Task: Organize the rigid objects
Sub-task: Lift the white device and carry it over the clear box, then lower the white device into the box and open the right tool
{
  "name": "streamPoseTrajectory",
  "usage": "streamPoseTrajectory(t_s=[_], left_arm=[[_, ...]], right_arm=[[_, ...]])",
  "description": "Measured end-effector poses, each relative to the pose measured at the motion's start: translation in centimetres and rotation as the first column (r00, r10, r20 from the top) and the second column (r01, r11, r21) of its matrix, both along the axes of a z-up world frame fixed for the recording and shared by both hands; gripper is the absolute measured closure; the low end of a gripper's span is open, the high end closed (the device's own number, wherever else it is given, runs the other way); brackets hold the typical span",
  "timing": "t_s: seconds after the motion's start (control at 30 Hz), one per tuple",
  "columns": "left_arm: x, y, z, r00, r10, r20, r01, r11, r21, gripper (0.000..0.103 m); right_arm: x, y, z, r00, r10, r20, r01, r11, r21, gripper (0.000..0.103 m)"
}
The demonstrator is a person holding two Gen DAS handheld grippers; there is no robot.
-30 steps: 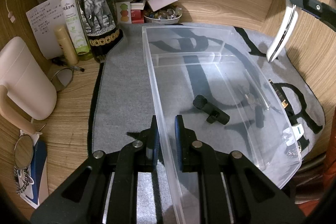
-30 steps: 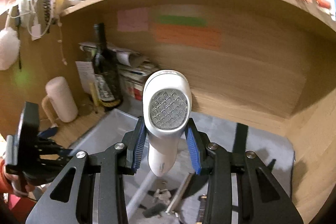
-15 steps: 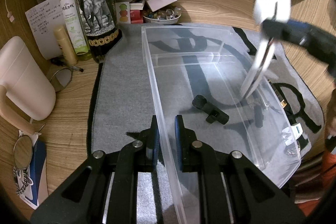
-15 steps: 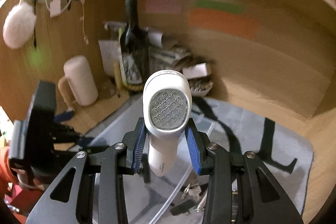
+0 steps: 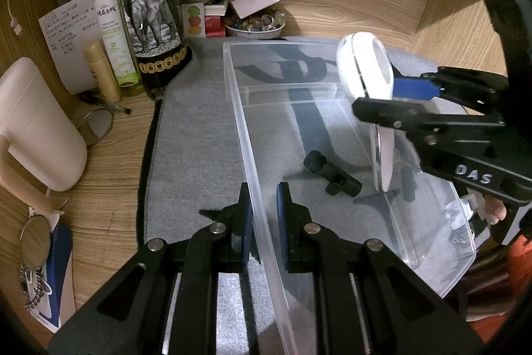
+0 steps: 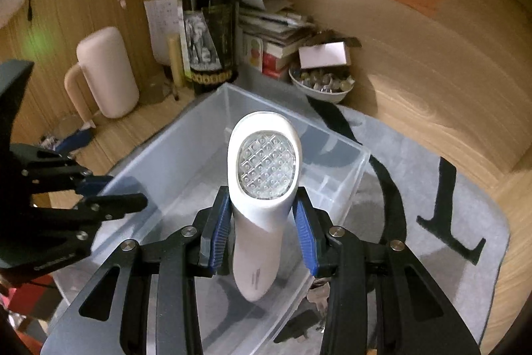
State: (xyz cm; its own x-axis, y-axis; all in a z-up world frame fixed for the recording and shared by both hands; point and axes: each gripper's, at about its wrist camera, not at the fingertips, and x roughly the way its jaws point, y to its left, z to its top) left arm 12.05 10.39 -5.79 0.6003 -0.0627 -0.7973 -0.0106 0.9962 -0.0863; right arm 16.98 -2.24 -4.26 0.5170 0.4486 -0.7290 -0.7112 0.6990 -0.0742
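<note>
A clear plastic bin (image 5: 246, 135) lies on a grey mat (image 5: 193, 138). My left gripper (image 5: 264, 218) is shut on the bin's left wall near its front end. A small black clip-like object (image 5: 332, 173) lies on the bin floor. My right gripper (image 6: 264, 228) is shut on a white handheld device with a round lens face (image 6: 264, 168) and holds it above the bin's open top (image 6: 229, 102). The device also shows in the left wrist view (image 5: 365, 72), over the bin's right side.
A dark wine bottle (image 5: 149, 12), a green spray bottle (image 5: 113, 29), a beige tube (image 5: 101, 72), papers, books and a bowl of trinkets (image 5: 254, 25) crowd the back left. A pink jug (image 5: 36, 125) stands left. Wooden walls close in behind and right.
My right gripper has carried the white device down and leftward from high at the right to over the bin. My left gripper has stayed clamped on the bin wall.
</note>
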Motion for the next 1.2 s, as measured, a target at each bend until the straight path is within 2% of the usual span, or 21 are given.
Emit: streamPoseTrajectory(t_s=[0.27, 0.5, 0.7, 1.03, 1.2], left_arm=[[0.0, 0.0, 0.0, 1.000, -0.004, 0.000, 0.004, 1.000, 0.004, 0.090], [0.0, -0.1, 0.0, 1.000, -0.005, 0.000, 0.005, 1.000, 0.006, 0.090], [0.0, -0.1, 0.0, 1.000, -0.006, 0.001, 0.006, 1.000, 0.005, 0.090], [-0.1, 0.0, 0.1, 1.000, -0.007, 0.002, 0.007, 1.000, 0.006, 0.090], [-0.1, 0.0, 0.1, 1.000, -0.007, 0.001, 0.007, 1.000, 0.007, 0.090]], right_arm=[[1.3, 0.7, -1.6, 0.997, -0.003, -0.075, -0.002, 0.998, -0.061, 0.069], [1.4, 1.1, -2.4, 0.996, 0.003, -0.094, -0.012, 0.996, -0.090, 0.068], [0.9, 0.8, -1.5, 0.998, 0.011, -0.066, -0.016, 0.997, -0.074, 0.067], [-0.2, -1.6, 1.9, 1.000, -0.005, 0.018, 0.005, 1.000, 0.010, 0.048], [-0.6, -3.6, 3.6, 0.997, -0.042, 0.069, 0.039, 0.998, 0.044, 0.046]])
